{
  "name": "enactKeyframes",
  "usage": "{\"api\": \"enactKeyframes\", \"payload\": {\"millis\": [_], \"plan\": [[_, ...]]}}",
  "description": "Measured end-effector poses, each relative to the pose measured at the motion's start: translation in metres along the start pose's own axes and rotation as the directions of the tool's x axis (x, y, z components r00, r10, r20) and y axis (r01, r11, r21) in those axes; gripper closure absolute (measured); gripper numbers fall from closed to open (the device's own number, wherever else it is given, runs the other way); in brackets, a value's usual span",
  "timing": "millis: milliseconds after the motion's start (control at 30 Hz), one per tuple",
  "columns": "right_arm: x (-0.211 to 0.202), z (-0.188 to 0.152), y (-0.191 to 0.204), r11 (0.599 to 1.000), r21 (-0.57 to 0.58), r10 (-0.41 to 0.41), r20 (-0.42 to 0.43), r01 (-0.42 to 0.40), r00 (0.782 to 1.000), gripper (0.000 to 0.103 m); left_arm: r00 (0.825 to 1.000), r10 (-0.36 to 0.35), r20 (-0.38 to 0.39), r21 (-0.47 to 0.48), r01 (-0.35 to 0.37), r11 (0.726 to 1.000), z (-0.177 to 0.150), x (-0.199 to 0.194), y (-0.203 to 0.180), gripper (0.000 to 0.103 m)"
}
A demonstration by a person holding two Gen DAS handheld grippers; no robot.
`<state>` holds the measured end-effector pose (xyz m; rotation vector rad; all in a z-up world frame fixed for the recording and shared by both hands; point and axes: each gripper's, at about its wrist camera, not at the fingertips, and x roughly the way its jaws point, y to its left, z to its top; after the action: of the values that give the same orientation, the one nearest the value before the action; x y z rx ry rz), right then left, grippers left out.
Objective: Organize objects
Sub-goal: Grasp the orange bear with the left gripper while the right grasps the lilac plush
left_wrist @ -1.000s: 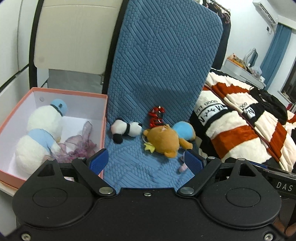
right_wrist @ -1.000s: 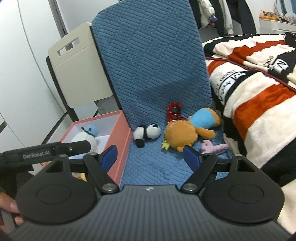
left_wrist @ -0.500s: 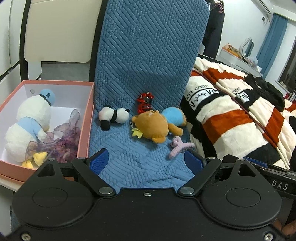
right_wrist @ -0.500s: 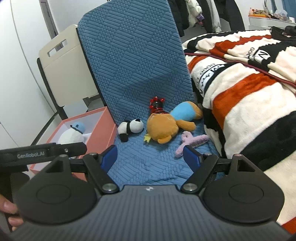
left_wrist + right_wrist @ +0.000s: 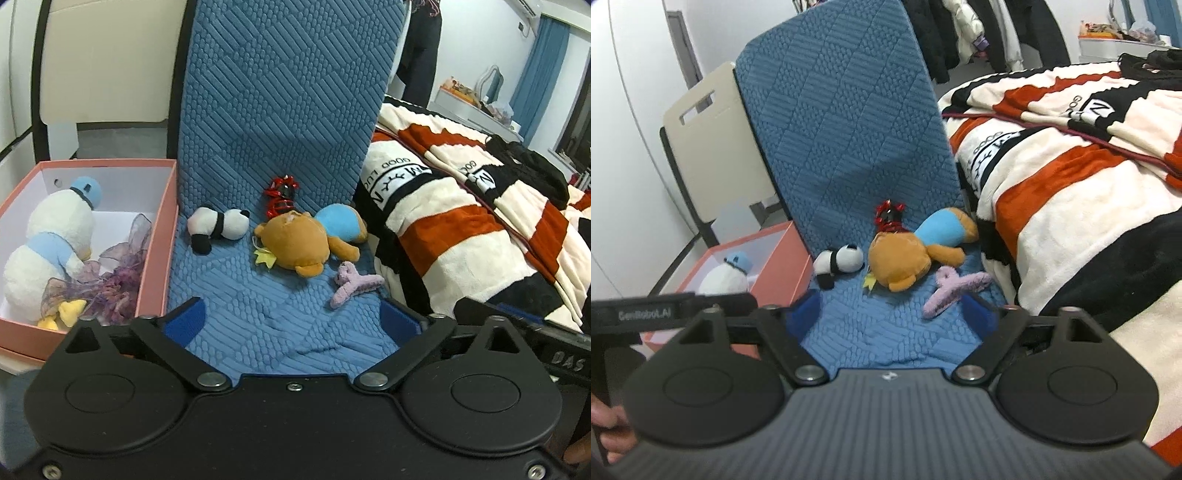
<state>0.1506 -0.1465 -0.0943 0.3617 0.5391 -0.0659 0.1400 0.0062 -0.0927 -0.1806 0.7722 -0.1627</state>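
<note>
Hovering both grippers over the blue seat cushion (image 5: 258,314), I have nothing between either pair of fingers. My left gripper (image 5: 291,317) has just been opening and its jaws stand wide, only bare cushion between them; my right gripper (image 5: 897,314) has just been opening too, equally empty.

Ahead of my left fingers lie the loose toys: the panda plush (image 5: 218,227) toward my left fingertip's side, the orange bear plush (image 5: 299,240) straight ahead, touching the red toy (image 5: 280,195) behind it. The purple hair clip (image 5: 351,284) sits nearest, just beyond my right-hand fingertip. Off past my left fingertip is the pink box (image 5: 157,240), already holding the white duck plush (image 5: 48,247) and a purple ribbon (image 5: 114,280), so I judge that's where the rest belong.

From my right gripper, the clip (image 5: 955,290) lies just ahead of the right fingertip. I'm spread wide because, I reckon, the plush toys need a broad bite.
</note>
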Motion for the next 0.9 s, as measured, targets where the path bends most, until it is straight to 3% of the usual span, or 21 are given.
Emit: {"api": "enactKeyframes", "payload": {"millis": [233, 433, 700, 900], "plan": [[0.019, -0.006, -0.012, 0.999, 0.027, -0.033, -0.017, 0.033, 0.999, 0.008, 1.000, 0.016, 0.021, 0.009, -0.016, 1.000, -0.006, 0.024, 0.005, 0.001], [0.040, -0.004, -0.016, 0.997, 0.082, -0.015, -0.011, 0.016, 1.000, 0.008, 0.999, 0.028, 0.014, 0.029, -0.029, 0.999, -0.001, 0.059, 0.010, 0.001], [0.085, 0.006, -0.014, 0.990, 0.103, -0.095, -0.052, 0.100, 0.994, 0.009, 1.000, 0.017, 0.020, 0.038, -0.018, 0.999, 0.023, 0.112, 0.013, 0.001], [0.124, 0.011, -0.022, 0.985, 0.133, -0.097, -0.094, 0.109, 0.991, 0.009, 1.000, -0.011, 0.004, 0.011, 0.010, 1.000, 0.042, 0.152, 0.010, 0.001]]}}
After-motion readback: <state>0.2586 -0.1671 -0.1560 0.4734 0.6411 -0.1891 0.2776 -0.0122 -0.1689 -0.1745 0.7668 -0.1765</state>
